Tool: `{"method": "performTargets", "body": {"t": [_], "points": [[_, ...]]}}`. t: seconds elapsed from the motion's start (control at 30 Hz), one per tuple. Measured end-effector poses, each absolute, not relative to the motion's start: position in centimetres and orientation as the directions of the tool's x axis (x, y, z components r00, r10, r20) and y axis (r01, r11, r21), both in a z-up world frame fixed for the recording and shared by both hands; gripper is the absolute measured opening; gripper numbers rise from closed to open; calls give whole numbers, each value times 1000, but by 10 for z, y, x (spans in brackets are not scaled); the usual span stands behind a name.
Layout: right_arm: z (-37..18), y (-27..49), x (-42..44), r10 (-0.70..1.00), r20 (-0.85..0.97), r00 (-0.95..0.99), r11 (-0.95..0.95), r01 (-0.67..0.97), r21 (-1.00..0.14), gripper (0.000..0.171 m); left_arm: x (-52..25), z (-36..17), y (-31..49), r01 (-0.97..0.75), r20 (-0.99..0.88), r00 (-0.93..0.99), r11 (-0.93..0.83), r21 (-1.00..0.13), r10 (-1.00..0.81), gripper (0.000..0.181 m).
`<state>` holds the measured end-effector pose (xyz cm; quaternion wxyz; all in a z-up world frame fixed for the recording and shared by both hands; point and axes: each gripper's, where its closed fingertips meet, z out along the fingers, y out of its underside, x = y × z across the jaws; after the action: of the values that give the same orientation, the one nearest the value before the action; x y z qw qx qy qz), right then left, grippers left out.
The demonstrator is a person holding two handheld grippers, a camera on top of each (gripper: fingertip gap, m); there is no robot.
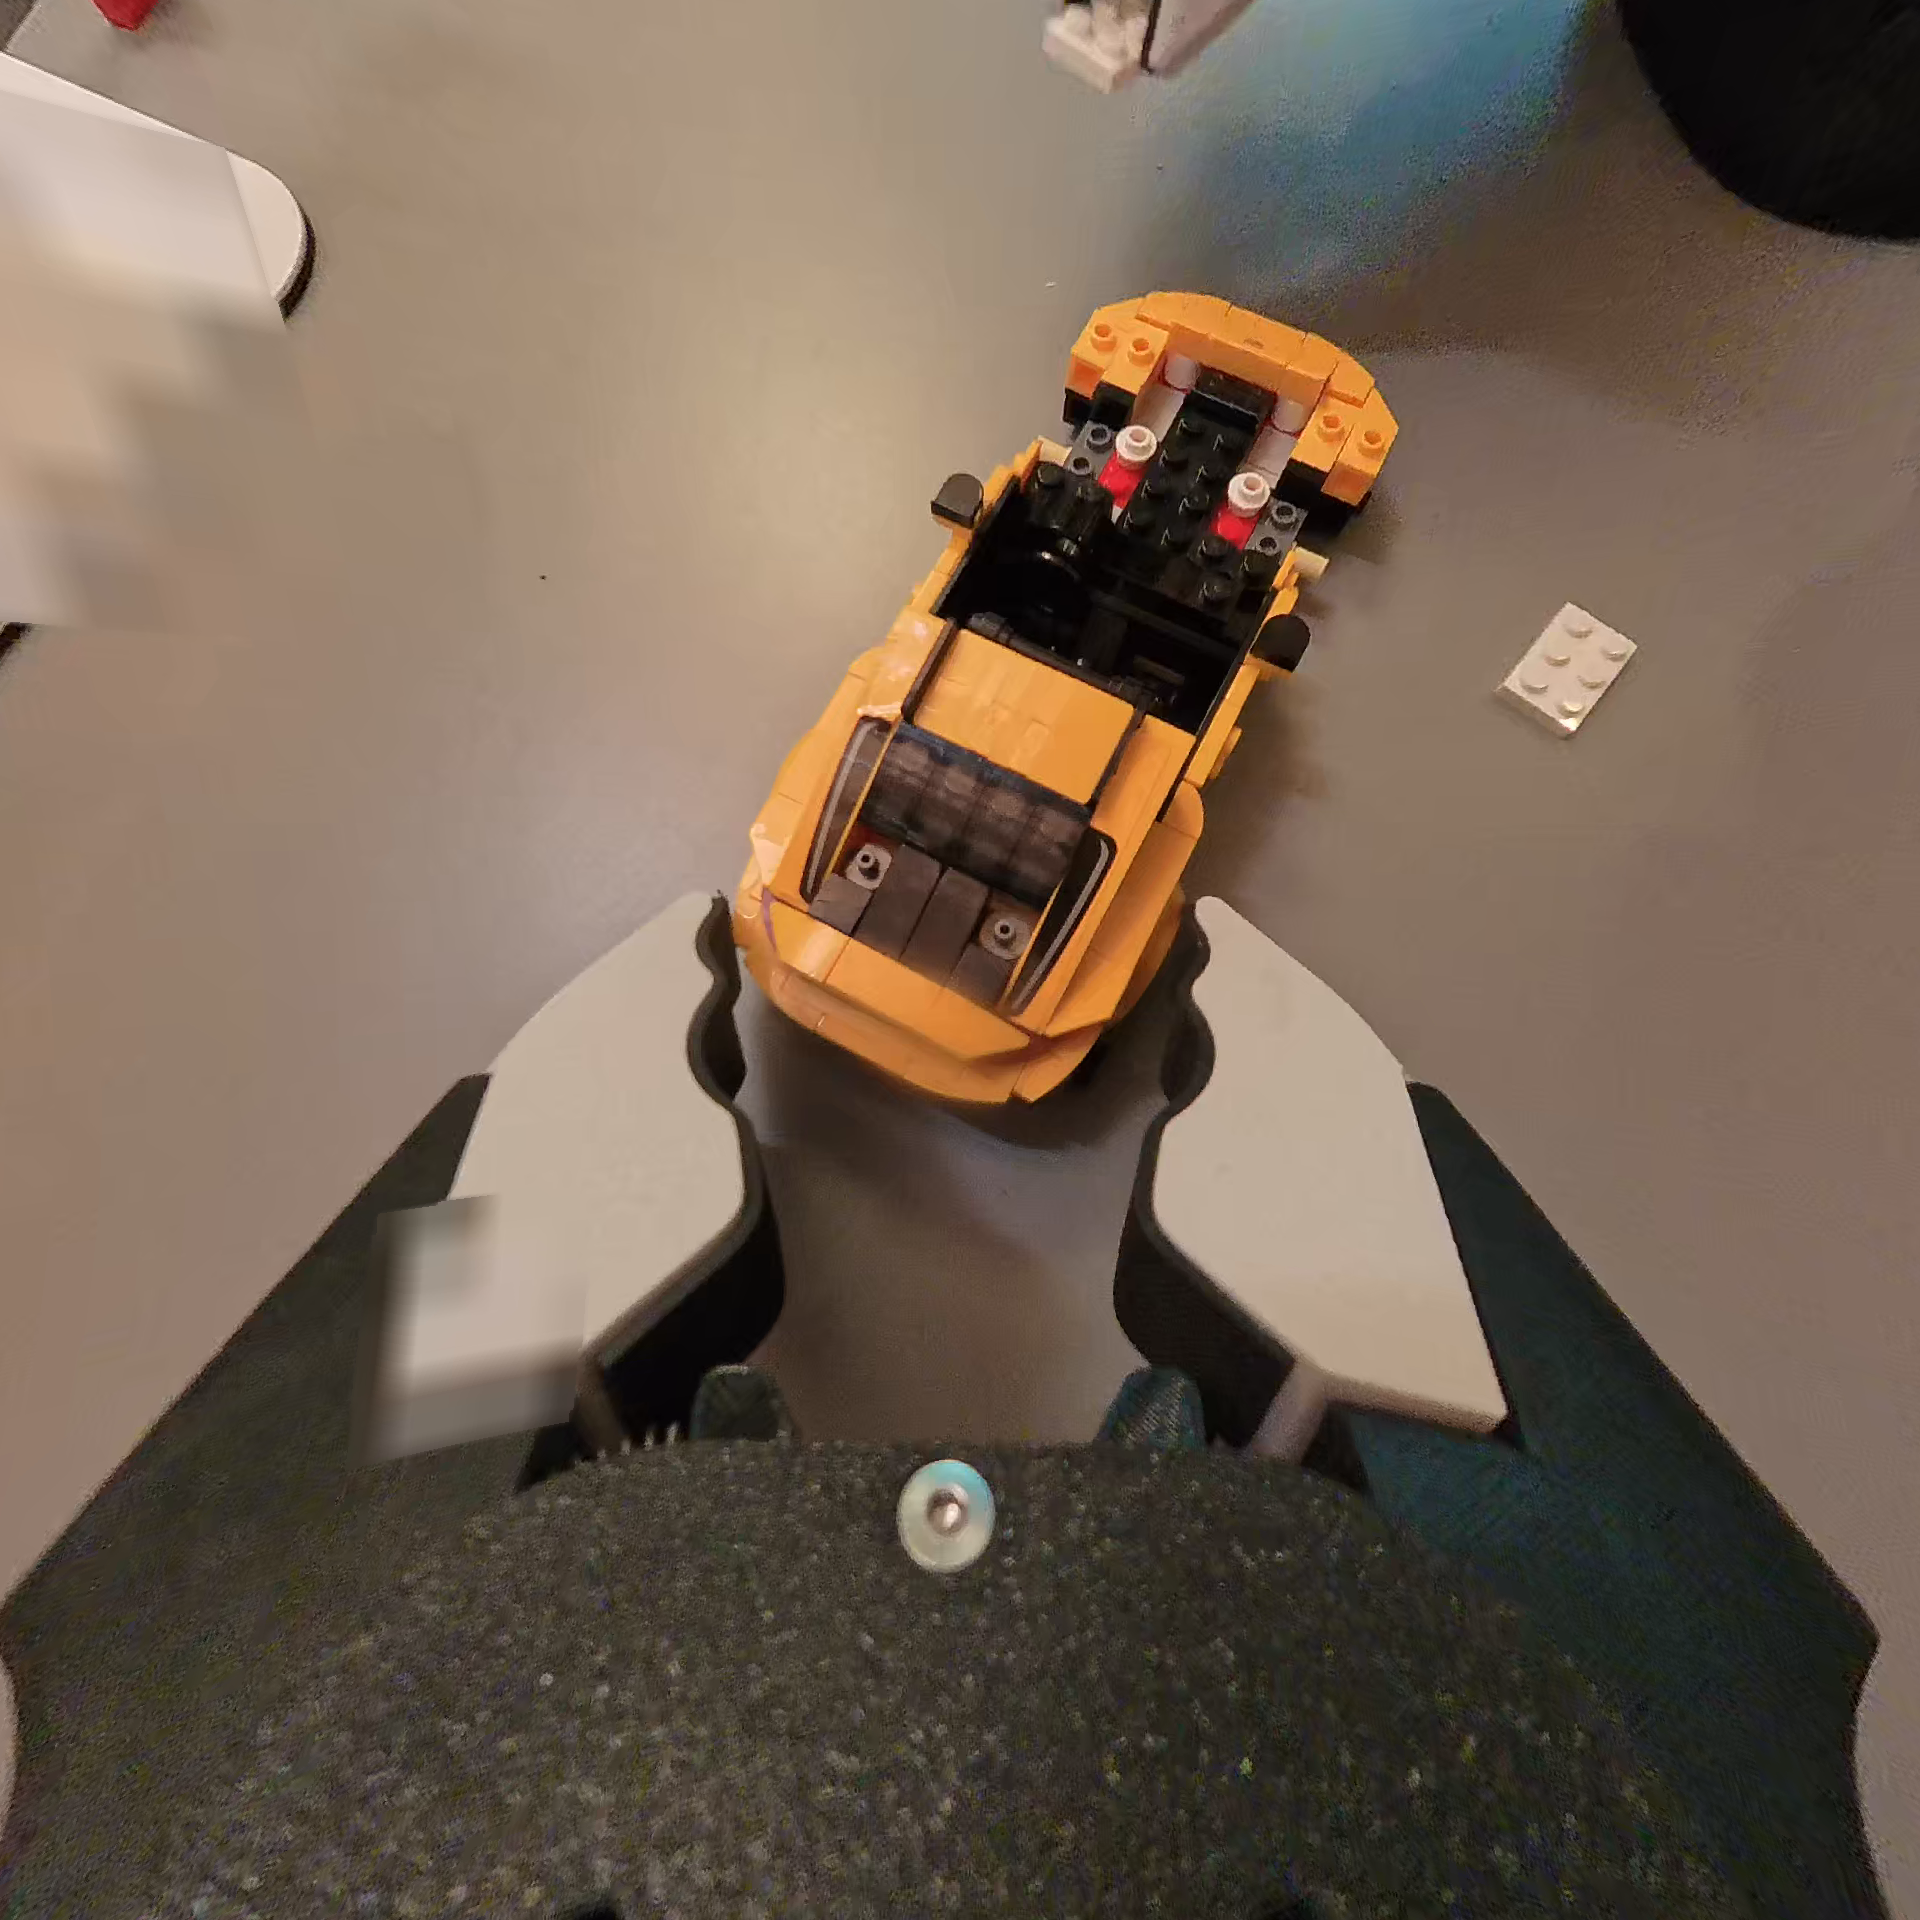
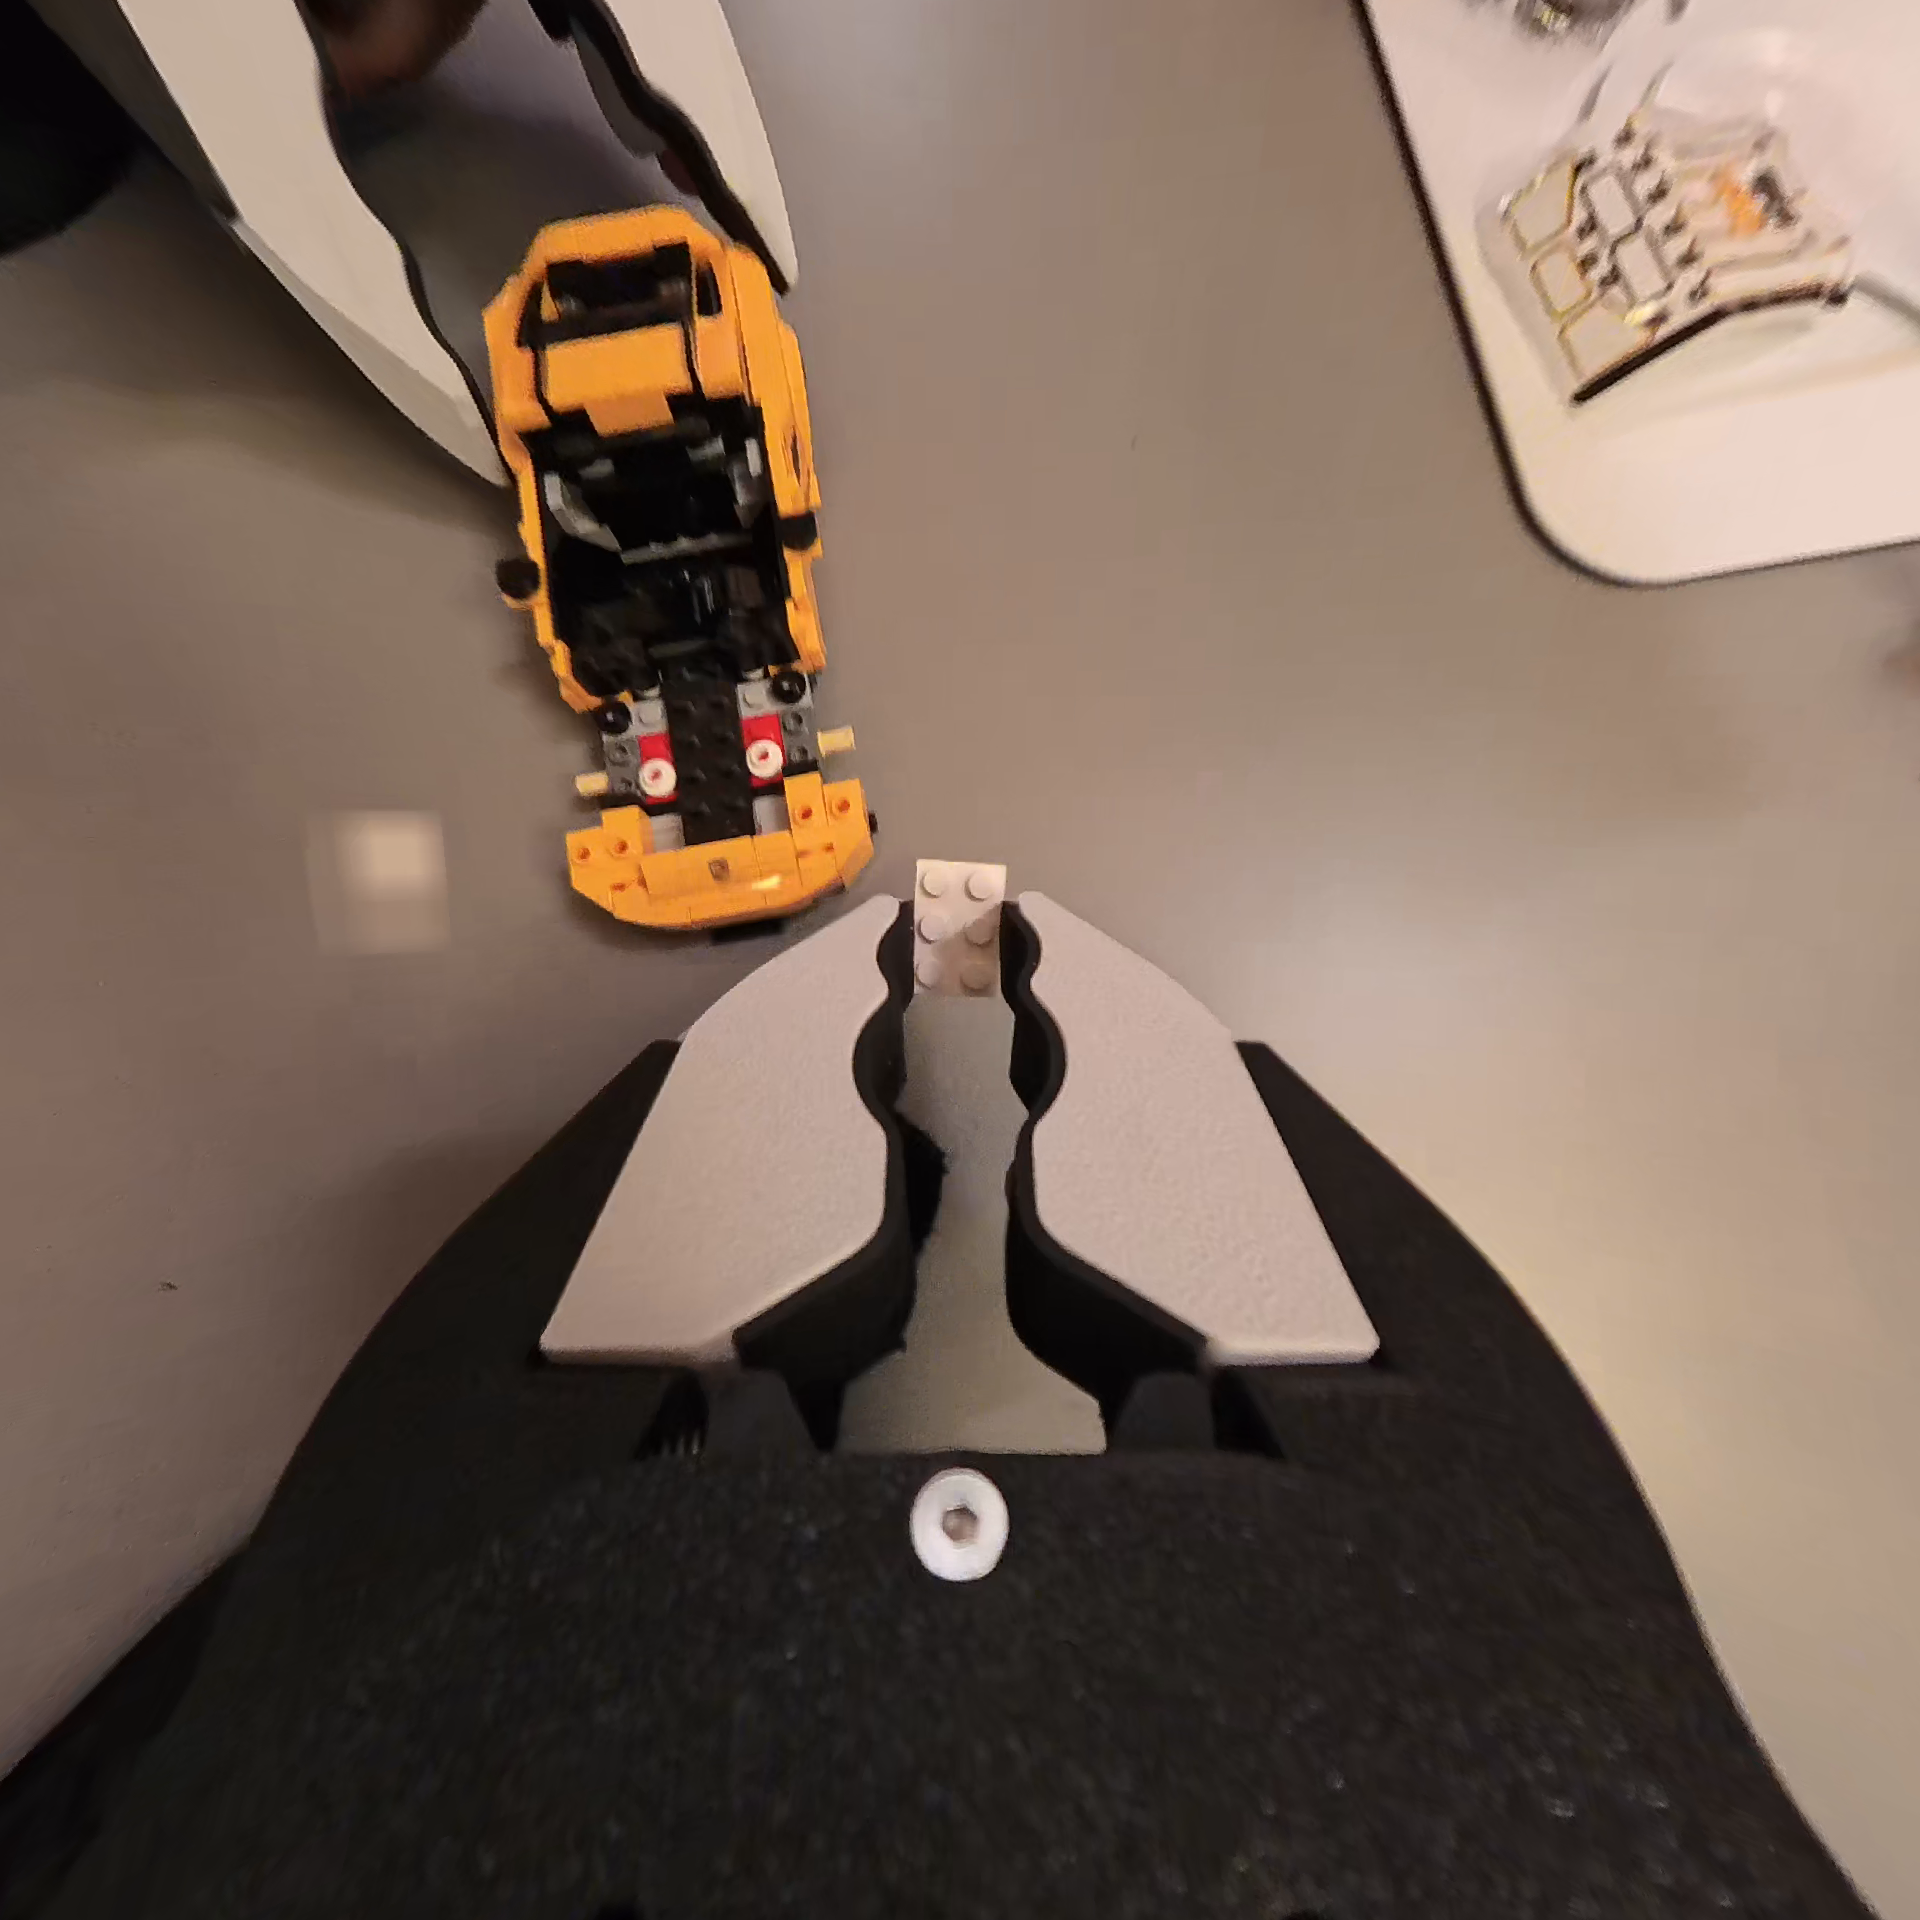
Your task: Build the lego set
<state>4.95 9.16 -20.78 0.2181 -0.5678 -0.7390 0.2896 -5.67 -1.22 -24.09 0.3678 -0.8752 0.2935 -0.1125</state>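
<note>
Left tool (image 1: 951, 1023) is spread wide around the near end of the orange car (image 1: 1049, 707), which sits mid-frame on the grey counter (image 1: 520, 727). A white plate (image 1: 1567, 670) lies flat to the right of the car in the left view. Right tool (image 2: 958, 951), low in the frame's centre, has its fingers narrowed about that plate (image 2: 958, 930); whether they touch it cannot be told. A white tray (image 2: 1662, 499) fills the upper right.
</note>
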Motion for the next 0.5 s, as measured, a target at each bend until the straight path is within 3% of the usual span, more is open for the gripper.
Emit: {"method": "performTargets", "body": {"t": [0.23,0.5], "points": [[-183,85,25,950,31,-310,241,665,-707,15,-59,-241,-11,-419,-18,811,-559,-716,-585,79],[-203,59,21,919,-17,-394,285,693,-662,15,-59,-241,-12,-419,-20,814,-561,-714,-581,79]]}}
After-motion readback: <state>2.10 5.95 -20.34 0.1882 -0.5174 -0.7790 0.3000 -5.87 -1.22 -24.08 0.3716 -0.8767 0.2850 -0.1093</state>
